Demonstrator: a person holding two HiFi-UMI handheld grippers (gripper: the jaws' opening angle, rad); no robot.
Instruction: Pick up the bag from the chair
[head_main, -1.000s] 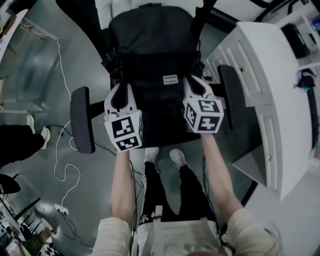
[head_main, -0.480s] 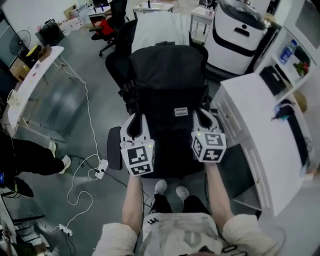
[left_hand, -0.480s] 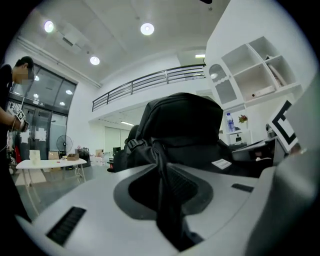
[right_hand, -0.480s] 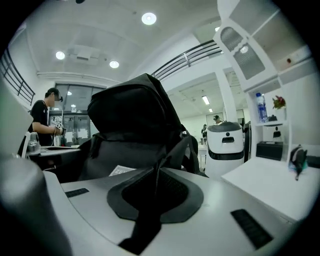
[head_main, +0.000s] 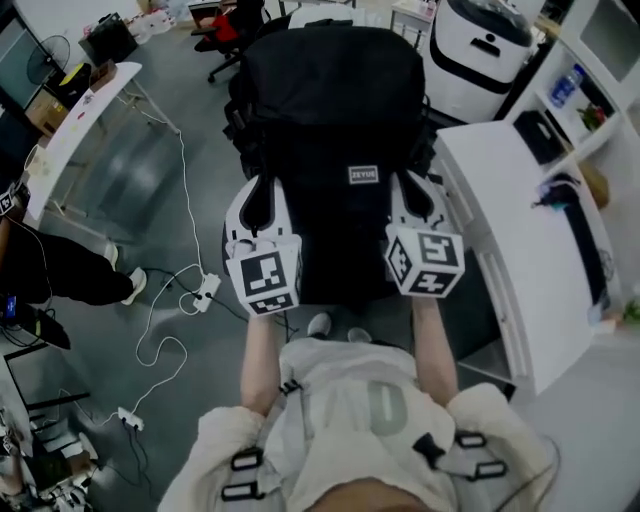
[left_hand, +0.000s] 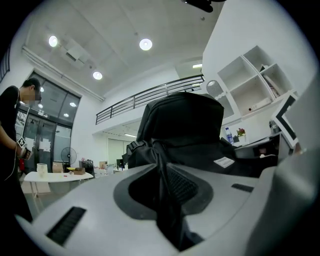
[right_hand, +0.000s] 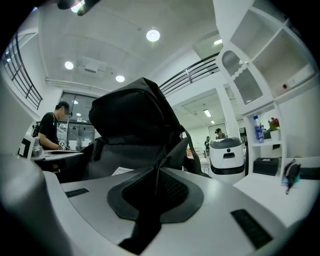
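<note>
The black backpack (head_main: 335, 120) with a small white label hangs in front of me, held up by both grippers. My left gripper (head_main: 262, 182) is shut on a black strap (left_hand: 167, 200) at the bag's left side. On the bag's right side, my right gripper (head_main: 413, 180) is shut on another strap (right_hand: 150, 200). Both gripper views show the bag's bulk (left_hand: 182, 125) (right_hand: 135, 120) rising just beyond the jaws. The bag hides the chair under it.
A white desk (head_main: 520, 230) stands close on the right, a white machine (head_main: 480, 45) behind it. Cables and a power strip (head_main: 205, 292) lie on the floor at left. A person (head_main: 55, 275) stands at the far left near a white table (head_main: 85, 105).
Both grippers have risen together with the backpack, which now looms larger in the head view. The chair's armrests have dropped out of sight beneath it.
</note>
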